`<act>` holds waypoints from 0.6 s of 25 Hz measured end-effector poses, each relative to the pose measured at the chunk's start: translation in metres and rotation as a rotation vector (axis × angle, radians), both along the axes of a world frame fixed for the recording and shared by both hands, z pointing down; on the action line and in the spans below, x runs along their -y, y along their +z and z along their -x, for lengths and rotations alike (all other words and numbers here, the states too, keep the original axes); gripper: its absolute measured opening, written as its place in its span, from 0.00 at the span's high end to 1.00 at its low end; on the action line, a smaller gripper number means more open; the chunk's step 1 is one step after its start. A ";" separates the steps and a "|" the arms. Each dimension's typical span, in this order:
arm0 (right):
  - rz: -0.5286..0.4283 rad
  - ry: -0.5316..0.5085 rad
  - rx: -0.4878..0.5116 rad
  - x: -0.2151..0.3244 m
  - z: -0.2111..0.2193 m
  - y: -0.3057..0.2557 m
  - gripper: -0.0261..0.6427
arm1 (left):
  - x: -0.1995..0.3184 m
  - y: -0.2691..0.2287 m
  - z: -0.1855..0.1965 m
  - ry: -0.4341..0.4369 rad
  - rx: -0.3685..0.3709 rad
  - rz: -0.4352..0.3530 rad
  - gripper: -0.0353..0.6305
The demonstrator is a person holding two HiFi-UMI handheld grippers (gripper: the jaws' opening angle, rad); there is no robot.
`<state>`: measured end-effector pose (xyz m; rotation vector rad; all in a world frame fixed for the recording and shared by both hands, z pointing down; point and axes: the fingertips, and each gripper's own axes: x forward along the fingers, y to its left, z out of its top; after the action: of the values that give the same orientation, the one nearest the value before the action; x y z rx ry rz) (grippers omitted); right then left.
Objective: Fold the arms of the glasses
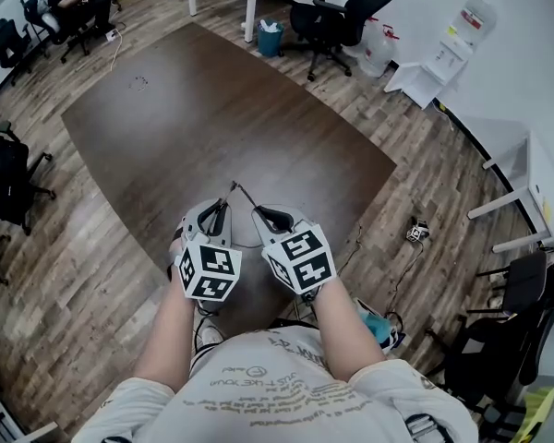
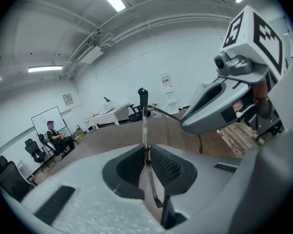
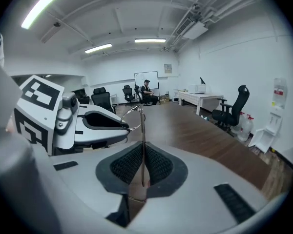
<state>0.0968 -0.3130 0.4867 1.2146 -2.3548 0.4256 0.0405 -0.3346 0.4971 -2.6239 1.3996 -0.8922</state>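
The left gripper and right gripper each have their jaws pinched tight on the thin wire glasses, held up over the table's near end, where one arm still seems unfolded, so folding looks unfinished.

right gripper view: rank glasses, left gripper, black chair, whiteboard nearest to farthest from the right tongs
1. glasses, clamped in the right tongs
2. left gripper, just left
3. black chair, at right
4. whiteboard, far wall
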 end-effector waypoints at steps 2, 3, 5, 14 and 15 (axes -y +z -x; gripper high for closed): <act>0.032 -0.007 0.076 -0.003 0.002 -0.002 0.92 | -0.002 -0.005 -0.003 0.004 -0.011 -0.007 0.87; 0.045 -0.003 0.111 -0.004 0.003 -0.003 0.92 | -0.003 -0.007 -0.004 0.006 -0.015 -0.011 0.87; 0.067 0.004 0.165 -0.005 0.003 -0.006 0.92 | -0.004 -0.011 -0.007 0.010 -0.018 -0.020 0.87; 0.172 0.037 0.400 -0.011 0.003 -0.012 0.92 | -0.011 -0.023 -0.018 -0.016 -0.050 -0.039 0.87; 0.198 0.043 0.443 -0.011 0.003 -0.012 0.92 | -0.012 -0.024 -0.019 -0.019 -0.054 -0.040 0.87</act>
<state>0.0941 -0.3021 0.4750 1.1709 -2.5672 1.0074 0.0598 -0.3228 0.4730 -2.6294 1.4407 -0.7926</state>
